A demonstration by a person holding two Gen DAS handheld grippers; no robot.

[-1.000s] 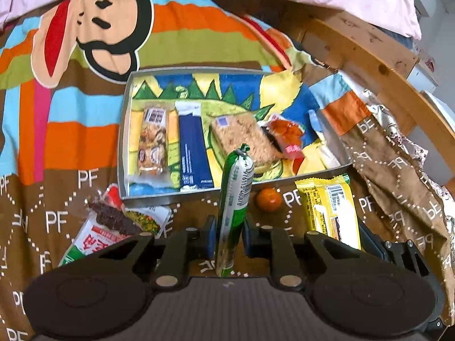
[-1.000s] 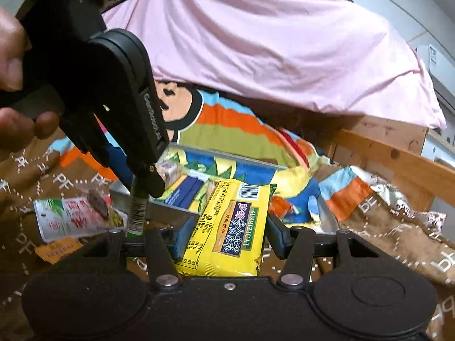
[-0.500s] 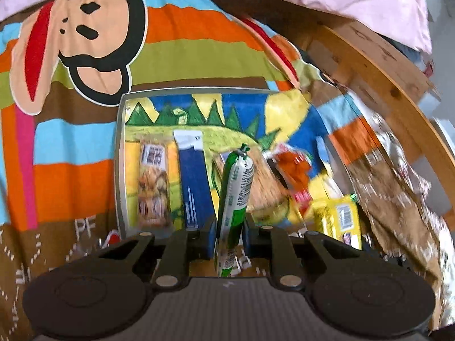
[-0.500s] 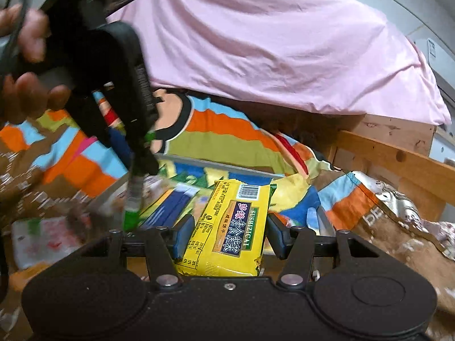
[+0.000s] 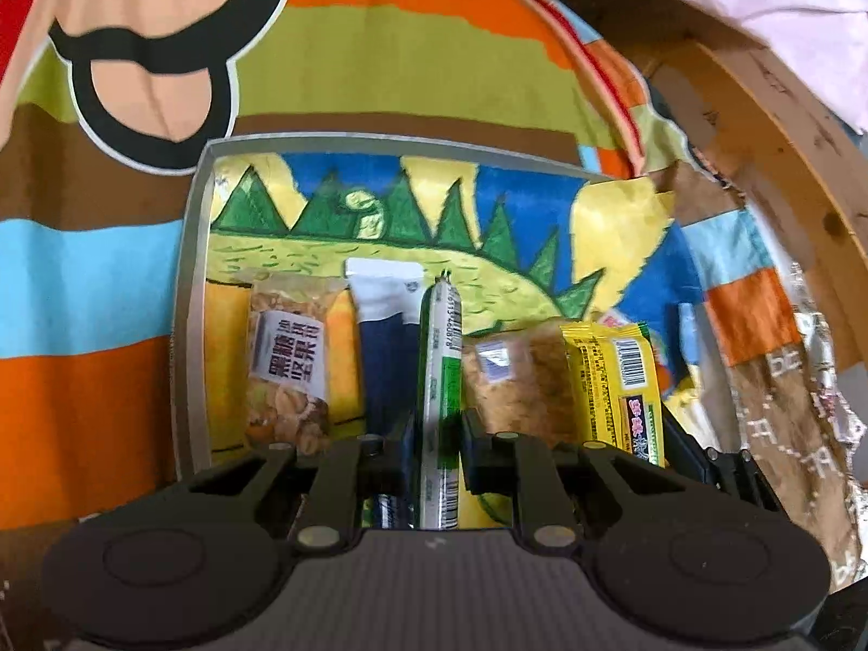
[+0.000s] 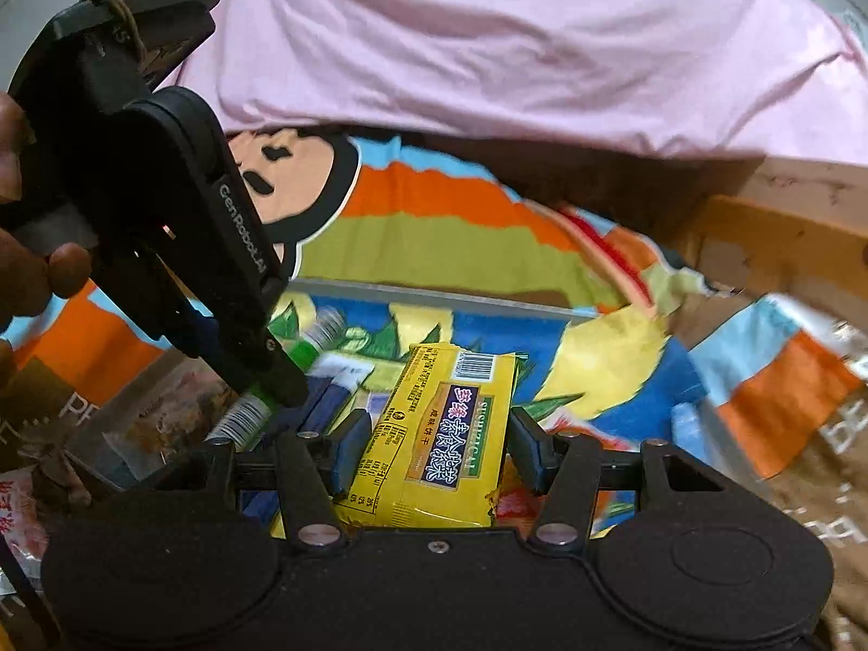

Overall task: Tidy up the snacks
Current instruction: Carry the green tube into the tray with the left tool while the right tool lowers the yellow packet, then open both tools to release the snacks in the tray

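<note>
My left gripper (image 5: 438, 447) is shut on a green and white sausage stick (image 5: 440, 380) and holds it over the grey tray (image 5: 190, 293), between a dark blue packet (image 5: 386, 358) and a brown cracker pack (image 5: 515, 380). A clear nut snack pack (image 5: 290, 363) lies at the tray's left. My right gripper (image 6: 434, 453) is shut on a yellow biscuit pack (image 6: 439, 434), also over the tray (image 6: 434, 293). That pack shows at the right in the left wrist view (image 5: 618, 380). The left gripper (image 6: 260, 380) with the sausage (image 6: 244, 417) shows at the left in the right wrist view.
The tray lies on a striped monkey-print blanket (image 5: 380, 54). A pink sheet (image 6: 515, 43) covers the back. A wooden bed frame (image 5: 770, 125) runs along the right. A red and white snack bag (image 6: 16, 510) lies outside the tray at the left.
Both grippers have moved forward from in front of the tray to over it, each with its snack. The left one has dropped lower toward the tray's packs.
</note>
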